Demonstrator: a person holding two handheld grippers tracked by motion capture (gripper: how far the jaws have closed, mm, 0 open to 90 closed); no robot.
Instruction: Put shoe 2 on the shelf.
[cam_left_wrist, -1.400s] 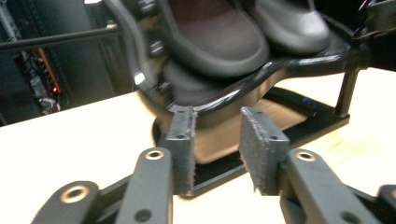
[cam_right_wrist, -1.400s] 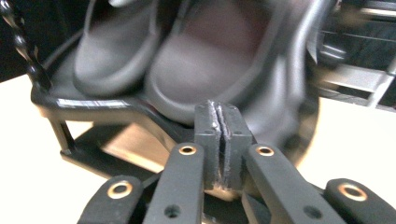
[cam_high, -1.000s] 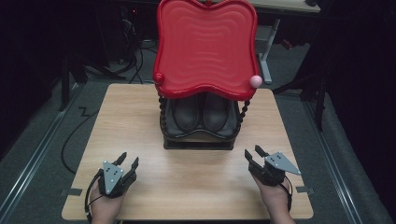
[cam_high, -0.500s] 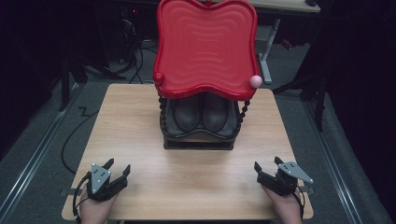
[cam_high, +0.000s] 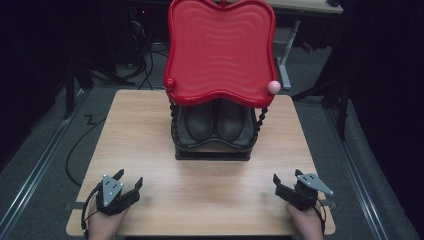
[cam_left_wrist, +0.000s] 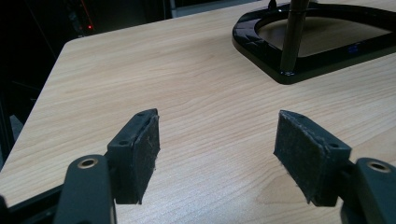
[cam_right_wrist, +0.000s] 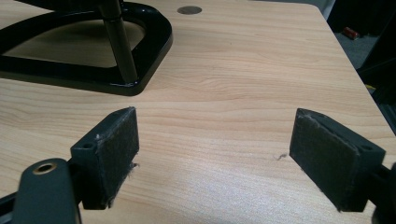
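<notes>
At the near edge of the wooden table (cam_high: 150, 145) the person holds two grippers, one near each front corner. The left gripper (cam_high: 131, 181) rests low over the wood at the near left corner, with the hand (cam_high: 102, 225) behind it. Its jaws have just been opening and now stand wide apart. In the left gripper view the two black pads (cam_left_wrist: 144, 154) have only bare table between them, so nothing is held.

The right gripper (cam_high: 286, 181) is at the near right corner, well apart from the left one. Its jaws stand wide apart as well, and in the right gripper view there is only wood grain between the pads (cam_right_wrist: 114, 154). They press on nothing.

Farther away, at the middle of the table, stands a black rack (cam_high: 212, 150) with beaded posts. Both grippers are well apart from it. Its curved base (cam_left_wrist: 299, 70) shows in the upper part of the left gripper view, with one thin post rising from it. On the lower level of the rack stands a pair of dark shoes (cam_high: 216, 122), side by side, toes toward the person; they look like boots, but the shadow makes this uncertain.

On top of the rack sits a red tray (cam_high: 220, 50) with a wavy surface, and it covers the back part of the shoes. A small pink ball (cam_high: 273, 86) is at its front right corner.
</notes>
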